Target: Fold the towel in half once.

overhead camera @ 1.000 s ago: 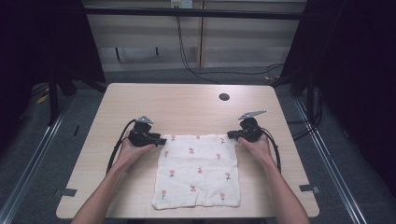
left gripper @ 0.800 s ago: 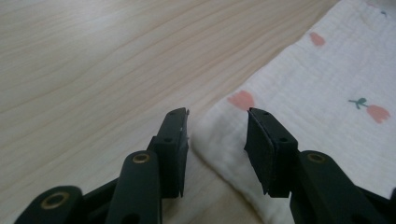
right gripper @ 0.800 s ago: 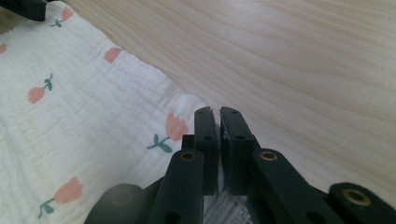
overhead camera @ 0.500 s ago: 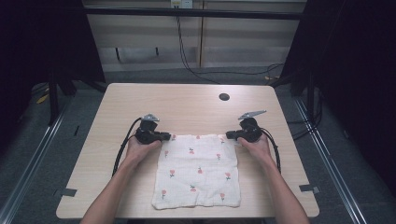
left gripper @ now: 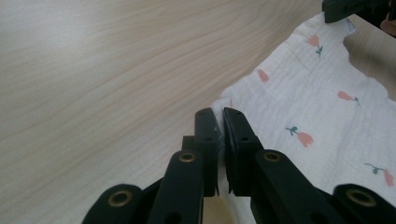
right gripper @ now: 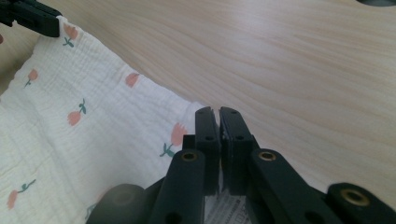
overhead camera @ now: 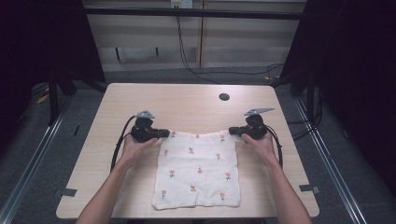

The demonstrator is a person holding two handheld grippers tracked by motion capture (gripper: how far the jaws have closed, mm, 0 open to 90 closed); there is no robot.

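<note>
The left gripper (overhead camera: 164, 133) has just closed on the cloth (overhead camera: 198, 170) corner; the right gripper (overhead camera: 232, 132) apparently pinches its own.

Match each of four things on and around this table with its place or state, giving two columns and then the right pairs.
Things:
1. left claw
2. right claw
3. cloth
4. dark round hole

Places or states:
A. lies spread on the table, white with small pink flowers
B. shut on the cloth's far right corner
C. in the tabletop beyond the cloth, toward the far edge
D. shut on the cloth's far left corner, its jaws having just closed

Pairs: 1-D, 2-B, 3-A, 4-C
</note>
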